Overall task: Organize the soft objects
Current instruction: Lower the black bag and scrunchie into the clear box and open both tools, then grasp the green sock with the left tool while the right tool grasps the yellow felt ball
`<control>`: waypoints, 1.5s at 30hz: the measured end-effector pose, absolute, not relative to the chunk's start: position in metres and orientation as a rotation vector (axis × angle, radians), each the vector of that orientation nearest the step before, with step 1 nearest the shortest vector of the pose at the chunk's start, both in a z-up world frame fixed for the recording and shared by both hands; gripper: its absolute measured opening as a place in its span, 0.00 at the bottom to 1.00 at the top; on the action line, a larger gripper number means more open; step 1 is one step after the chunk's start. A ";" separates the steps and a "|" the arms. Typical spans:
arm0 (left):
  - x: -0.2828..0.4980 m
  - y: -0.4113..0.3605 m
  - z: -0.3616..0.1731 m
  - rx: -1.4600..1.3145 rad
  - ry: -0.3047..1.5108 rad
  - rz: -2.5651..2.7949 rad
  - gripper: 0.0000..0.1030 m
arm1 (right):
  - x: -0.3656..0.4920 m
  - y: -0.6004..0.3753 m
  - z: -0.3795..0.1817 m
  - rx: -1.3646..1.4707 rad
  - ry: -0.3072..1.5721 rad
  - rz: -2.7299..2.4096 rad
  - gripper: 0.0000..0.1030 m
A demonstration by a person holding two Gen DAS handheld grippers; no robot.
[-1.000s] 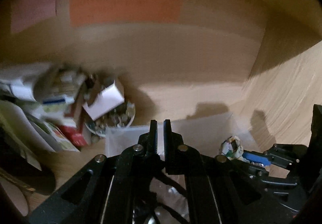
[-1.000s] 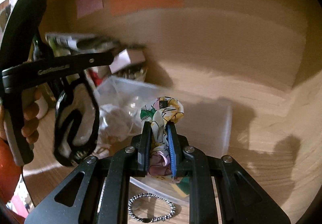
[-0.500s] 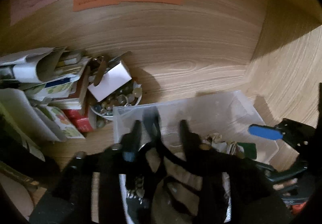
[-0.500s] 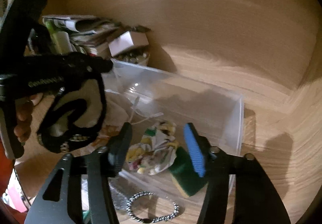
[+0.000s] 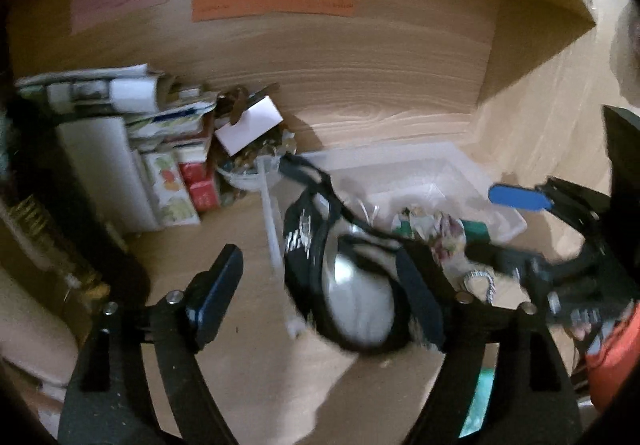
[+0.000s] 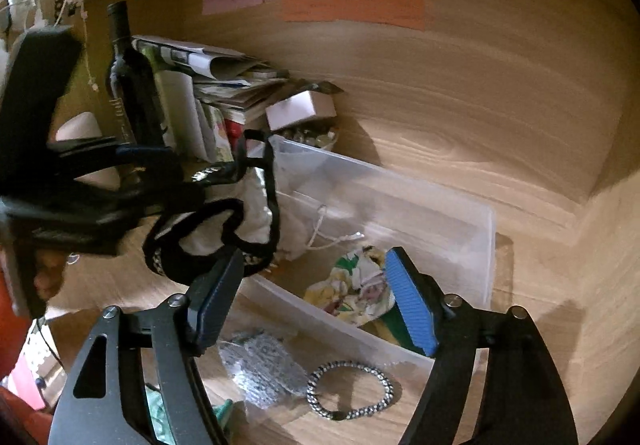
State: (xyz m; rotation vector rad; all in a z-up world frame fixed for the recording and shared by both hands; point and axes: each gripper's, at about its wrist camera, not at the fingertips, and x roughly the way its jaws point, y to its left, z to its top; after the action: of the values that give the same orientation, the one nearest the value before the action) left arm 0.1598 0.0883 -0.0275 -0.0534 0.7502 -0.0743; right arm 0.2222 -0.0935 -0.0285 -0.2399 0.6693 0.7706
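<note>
A clear plastic bin [image 6: 460, 229] sits on the wooden desk; it also shows in the left wrist view [image 5: 452, 165]. A floral fabric scrunchie [image 6: 356, 291] lies inside it beside a green sponge [image 6: 394, 327]. My right gripper [image 6: 316, 305] is open and empty above the bin's near wall. My left gripper [image 5: 320, 293] is open; a black and white strappy fabric piece [image 5: 352, 297] hangs against its right finger, over the bin's left end [image 6: 224, 229].
A stack of papers and boxes [image 6: 208, 85], a dark bottle [image 6: 128, 77] and a bowl of small items [image 6: 308, 135] stand at the back left. A beaded bracelet [image 6: 352, 391] and a crumpled foil piece [image 6: 260, 369] lie on the desk before the bin.
My right gripper opened and dropped the floral scrunchie into the bin. My left gripper opened too, and the black and white fabric now hangs loose over the bin's left end.
</note>
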 end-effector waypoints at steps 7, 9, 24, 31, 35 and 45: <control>0.128 0.077 -0.049 -0.027 0.793 -0.090 0.87 | 0.223 -0.122 -0.033 -0.171 0.692 0.726 0.69; 0.128 0.076 -0.059 -0.025 0.817 -0.070 0.86 | 0.221 -0.132 -0.035 -0.161 0.695 0.705 0.69; 0.175 0.066 -0.056 -0.118 0.827 -0.117 0.31 | 0.177 -0.178 -0.039 -0.154 0.672 0.648 0.69; 0.153 0.057 -0.049 -0.108 0.801 -0.099 0.55 | 0.160 -0.181 -0.047 -0.134 0.688 0.656 0.69; 0.131 0.052 -0.045 -0.106 0.778 -0.089 0.60 | 0.151 -0.182 -0.047 -0.119 0.687 0.667 0.69; 0.082 0.013 -0.069 -0.082 0.780 -0.154 0.76 | 0.124 -0.185 -0.065 -0.072 0.694 0.656 0.69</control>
State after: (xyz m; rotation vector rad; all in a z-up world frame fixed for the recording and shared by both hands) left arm 0.0818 0.0132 -0.0687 -0.0822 0.7802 -0.1538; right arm 0.1238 -0.1851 -0.0650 -0.0723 0.6936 0.6555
